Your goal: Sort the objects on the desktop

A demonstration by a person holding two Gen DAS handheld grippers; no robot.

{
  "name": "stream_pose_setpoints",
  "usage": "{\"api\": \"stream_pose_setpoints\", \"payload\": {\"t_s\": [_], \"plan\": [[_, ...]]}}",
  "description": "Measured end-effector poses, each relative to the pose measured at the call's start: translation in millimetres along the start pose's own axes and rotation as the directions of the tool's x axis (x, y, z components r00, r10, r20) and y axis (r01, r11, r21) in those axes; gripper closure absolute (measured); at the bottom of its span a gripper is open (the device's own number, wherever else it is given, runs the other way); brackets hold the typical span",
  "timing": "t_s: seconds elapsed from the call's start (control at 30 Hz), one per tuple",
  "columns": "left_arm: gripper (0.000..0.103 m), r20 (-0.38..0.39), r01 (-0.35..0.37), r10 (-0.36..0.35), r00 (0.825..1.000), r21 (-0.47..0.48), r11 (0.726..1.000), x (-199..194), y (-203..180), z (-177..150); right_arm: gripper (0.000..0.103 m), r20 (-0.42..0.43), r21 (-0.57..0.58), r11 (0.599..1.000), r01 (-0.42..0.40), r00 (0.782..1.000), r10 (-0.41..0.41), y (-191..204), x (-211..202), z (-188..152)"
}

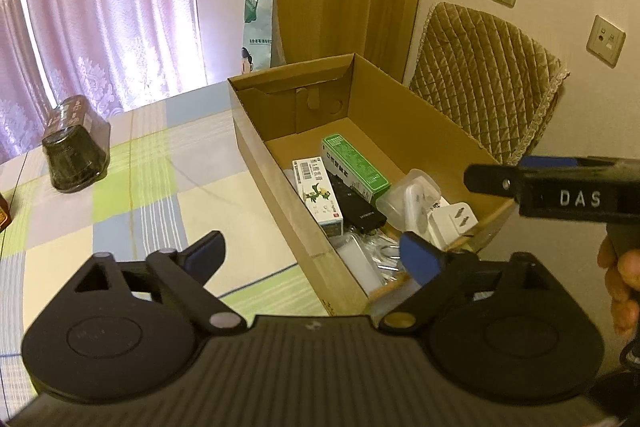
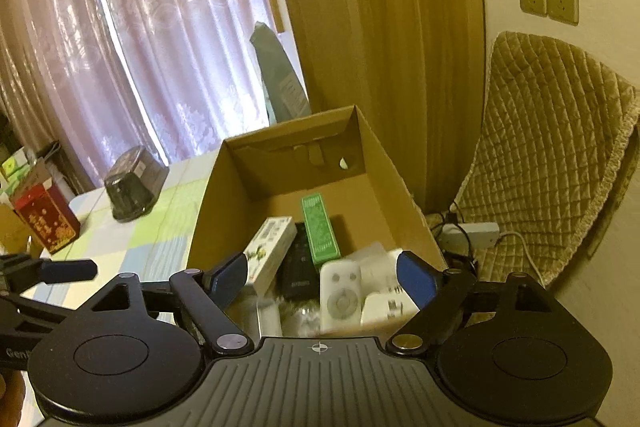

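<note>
At the far left of the right wrist view a red box [image 2: 45, 219] stands at the edge of the worktop [image 1: 132, 187], which is covered with a checked cloth. Next to it, further right, a dark jar in plastic wrap [image 1: 76, 147] lies on its side on the cloth. The left gripper [image 1: 312, 251] hangs over the near wall of the cardboard box [image 1: 280, 163], its jaws spread wide and holding nothing. Inside the box lie a white carton with a green dragon [image 1: 318, 193], a black remote [image 1: 356, 207], a green carton [image 1: 354, 167], a white remote [image 2: 340, 291] and a white plug adapter [image 1: 452, 223], close together at the near end. The right gripper [image 2: 320, 279] hangs above these things, jaws also spread and empty. At the right a chair with a quilted cover [image 1: 484, 83] stands behind the box.
</note>
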State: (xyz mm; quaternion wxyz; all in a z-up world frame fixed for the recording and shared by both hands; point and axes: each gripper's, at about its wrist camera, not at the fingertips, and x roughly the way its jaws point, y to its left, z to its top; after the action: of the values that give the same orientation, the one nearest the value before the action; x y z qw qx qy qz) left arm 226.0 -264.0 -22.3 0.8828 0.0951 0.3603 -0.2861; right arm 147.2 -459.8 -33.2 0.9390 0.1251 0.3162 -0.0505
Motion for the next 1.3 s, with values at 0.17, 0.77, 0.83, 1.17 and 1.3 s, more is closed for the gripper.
{"api": "stream_pose_setpoints", "payload": {"t_s": [0.17, 0.77, 0.83, 1.17, 1.3], "plan": [[0.001, 0.005, -0.011, 0.011, 1.000, -0.033, 0.999, -20, -5, -7, 0.004, -0.004, 0.008, 1.000, 0.011, 1.000, -0.011, 1, -25, -8], [0.001, 0.015, -0.031, 0.033, 0.999, -0.133, 0.991, -98, -33, -35, 0.004, -0.038, 0.006, 0.998, 0.055, 0.998, -0.055, 9, -114, -33], [0.001, 0.009, -0.031, 0.033, 0.999, -0.146, 0.989, -106, -35, -38, 0.004, -0.049, 0.006, 0.998, 0.055, 0.997, -0.055, 11, -121, -38], [0.001, -0.009, -0.059, 0.059, 0.998, -0.202, 0.978, -135, -44, -49, 0.004, -0.076, -0.016, 0.998, 0.064, 0.995, -0.065, 17, -149, -42], [0.001, -0.003, -0.067, 0.068, 0.998, -0.205, 0.977, -148, -52, -50, 0.004, -0.082, -0.021, 0.997, 0.072, 0.994, -0.073, 17, -158, -41]]}}
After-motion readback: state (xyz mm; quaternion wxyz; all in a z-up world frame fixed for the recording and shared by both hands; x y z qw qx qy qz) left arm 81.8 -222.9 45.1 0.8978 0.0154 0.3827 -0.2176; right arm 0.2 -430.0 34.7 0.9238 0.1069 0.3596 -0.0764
